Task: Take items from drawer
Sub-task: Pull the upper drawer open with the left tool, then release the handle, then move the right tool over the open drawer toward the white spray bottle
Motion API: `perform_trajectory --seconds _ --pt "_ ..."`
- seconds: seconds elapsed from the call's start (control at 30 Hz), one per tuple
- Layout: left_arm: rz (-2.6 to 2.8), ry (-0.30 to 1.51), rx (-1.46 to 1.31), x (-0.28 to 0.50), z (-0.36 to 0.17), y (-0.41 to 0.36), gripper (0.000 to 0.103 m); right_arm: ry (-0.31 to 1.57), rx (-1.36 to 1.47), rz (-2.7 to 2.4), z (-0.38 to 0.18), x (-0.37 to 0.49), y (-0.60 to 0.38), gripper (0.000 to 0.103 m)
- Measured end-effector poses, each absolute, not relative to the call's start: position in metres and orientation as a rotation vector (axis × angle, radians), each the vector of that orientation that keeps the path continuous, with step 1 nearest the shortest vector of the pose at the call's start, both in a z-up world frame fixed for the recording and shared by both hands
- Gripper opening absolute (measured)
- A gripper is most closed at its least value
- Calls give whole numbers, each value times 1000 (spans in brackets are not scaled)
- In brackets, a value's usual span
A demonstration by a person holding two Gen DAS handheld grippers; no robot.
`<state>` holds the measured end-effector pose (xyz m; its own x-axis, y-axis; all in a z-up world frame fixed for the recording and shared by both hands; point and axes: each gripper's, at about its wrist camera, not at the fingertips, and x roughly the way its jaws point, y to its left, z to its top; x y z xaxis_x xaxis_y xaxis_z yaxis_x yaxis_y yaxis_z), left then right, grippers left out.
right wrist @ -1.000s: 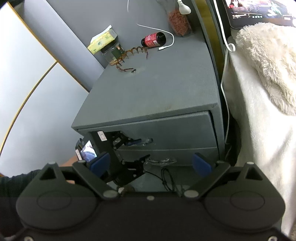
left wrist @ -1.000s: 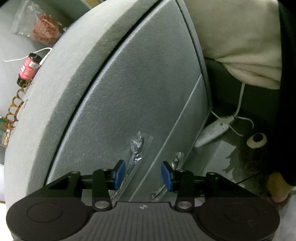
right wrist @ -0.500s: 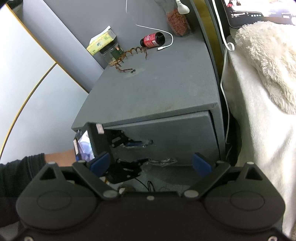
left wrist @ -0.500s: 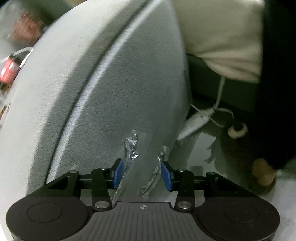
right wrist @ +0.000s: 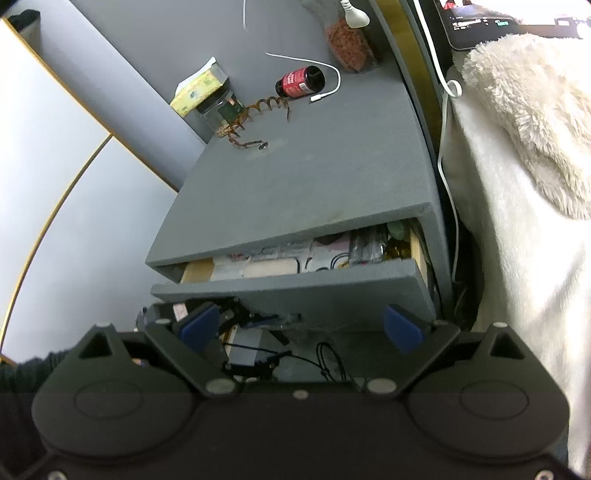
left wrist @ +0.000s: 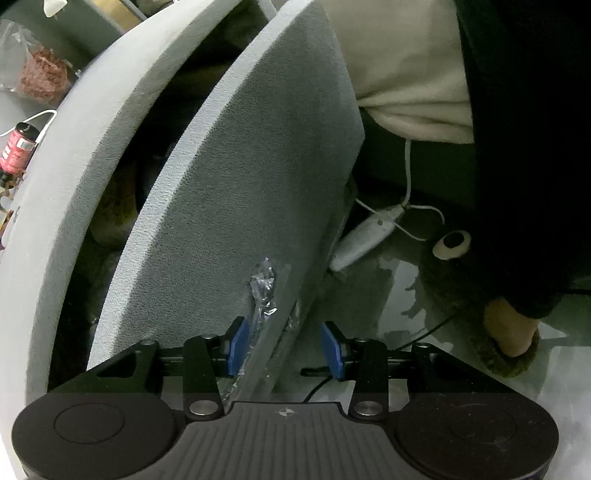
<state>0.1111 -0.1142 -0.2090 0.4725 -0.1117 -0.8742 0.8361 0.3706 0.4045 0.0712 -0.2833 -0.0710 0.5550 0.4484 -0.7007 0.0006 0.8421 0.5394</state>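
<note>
Left gripper (left wrist: 282, 350), jaws partly apart, straddles the crinkled clear plastic handle (left wrist: 263, 295) on the grey felt-covered top drawer (right wrist: 332, 291), pulled part-way out. Right gripper (right wrist: 303, 326) gapes wide, empty, near drawer front. Clutter (right wrist: 295, 260) fills drawer.

Obscured: drawer contents, handle contact, frame edges.
Drawer (right wrist: 295, 291) open partway; the overhanging tabletop (right wrist: 303, 184) hides most of its contents (right wrist: 332, 254), which are jumbled and too small to identify. Left claw (left wrist: 284, 349) at plastic-wrapped handle (left wrist: 264, 291); contact unclear, lower handle behind pad. Laptop (right wrist: 480, 22) cut by top edge.
</note>
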Motion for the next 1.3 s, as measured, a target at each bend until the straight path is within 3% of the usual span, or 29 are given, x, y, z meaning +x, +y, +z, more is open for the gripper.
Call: perform_trajectory --seconds 0.07,0.17,0.23,0.3,0.4,0.57,0.67,0.8,1.3 --pt "-706 889 910 110 -198 -110 40 954 523 278 -71 71 -283 97" --pt "-700 867 732 101 -164 -99 53 954 509 274 -70 70 -282 97" --pt "-701 833 564 94 -129 -85 64 955 501 271 -70 70 -280 97" --pt "-682 809 459 95 -112 -76 91 955 492 268 -69 70 -279 97" --pt "-565 793 261 111 -88 -53 99 955 479 264 -68 70 -277 97" --pt "-292 886 155 159 -91 -23 100 955 457 258 -67 69 -274 97" --pt "-141 1007 55 193 -111 -2 95 955 444 254 -66 69 -272 97" --pt "-69 1124 28 218 -139 21 79 958 425 246 -65 68 -270 97" --pt "-145 1252 43 172 -154 40 82 949 404 235 -54 66 -270 97"
